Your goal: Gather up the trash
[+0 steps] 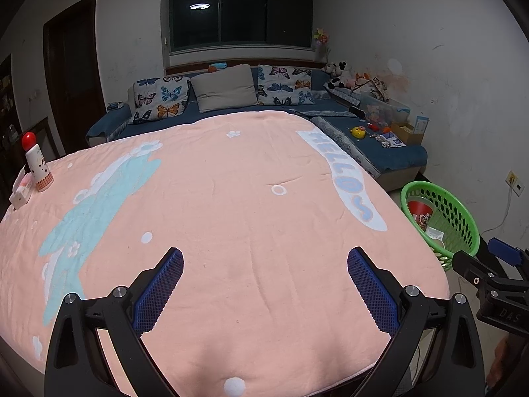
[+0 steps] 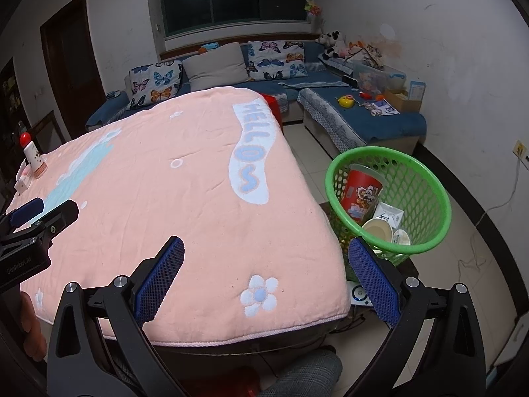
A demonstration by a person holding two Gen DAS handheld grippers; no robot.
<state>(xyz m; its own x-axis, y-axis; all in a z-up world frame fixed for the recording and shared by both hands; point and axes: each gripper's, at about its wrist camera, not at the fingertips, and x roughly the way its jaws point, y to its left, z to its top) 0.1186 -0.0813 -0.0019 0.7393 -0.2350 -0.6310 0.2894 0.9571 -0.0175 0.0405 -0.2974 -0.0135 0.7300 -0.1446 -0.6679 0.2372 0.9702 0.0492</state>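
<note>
Both the left gripper (image 1: 264, 284) and right gripper (image 2: 266, 281) gape wide, empty. Remaining trash, a light, stiff small white box (image 1: 20, 195), lies at the tabletop's (image 1: 264, 198) far-left edge; probably best pinched across its narrow sides.

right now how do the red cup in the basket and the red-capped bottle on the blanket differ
The red cup leans tilted inside the green basket; the red-capped bottle stands upright on the pink blanket. The cup is red all over with a cartoon print; the bottle is white, red only at its cap. Neither is gripped.
</note>
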